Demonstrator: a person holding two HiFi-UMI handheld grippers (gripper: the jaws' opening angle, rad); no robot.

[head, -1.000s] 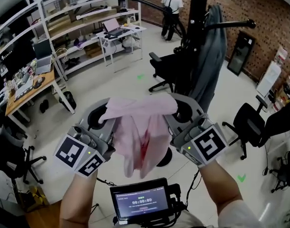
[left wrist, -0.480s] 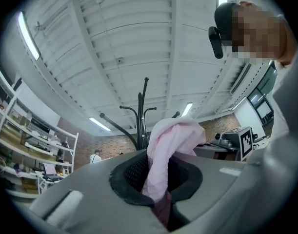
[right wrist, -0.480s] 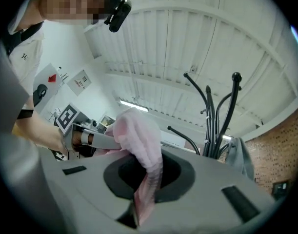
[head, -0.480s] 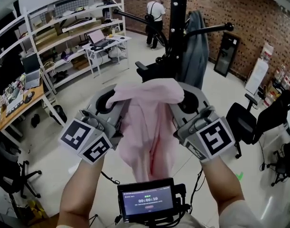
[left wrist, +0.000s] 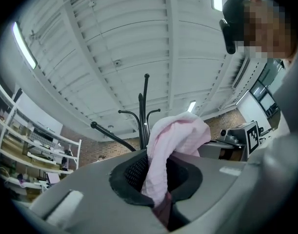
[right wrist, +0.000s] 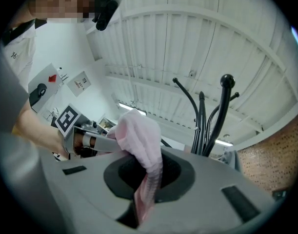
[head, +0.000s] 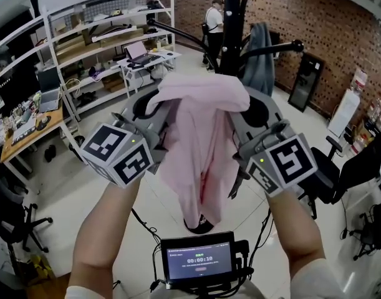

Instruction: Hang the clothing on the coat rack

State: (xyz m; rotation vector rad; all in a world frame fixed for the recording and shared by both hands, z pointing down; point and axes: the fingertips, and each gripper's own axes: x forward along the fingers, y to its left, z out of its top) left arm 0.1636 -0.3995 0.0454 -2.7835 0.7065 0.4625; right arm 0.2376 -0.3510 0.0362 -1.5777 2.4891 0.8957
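Lifted higher and closer to the coat rack (head: 231, 23) than a second ago, the jaws of the left gripper (head: 154, 108) and right gripper (head: 255, 108) are each pinched shut on the upper edge of the pink garment (head: 202, 148), which hangs spread between them, presumably for draping over a rack arm; the rack's top is cut off and its lower pole is hidden behind the cloth.

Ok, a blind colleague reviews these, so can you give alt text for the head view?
A pink garment hangs bunched between two hand-held claws, the left claw and the right claw each shut on its top. Beyond it stands a black coat rack with a grey jacket already hanging from it.
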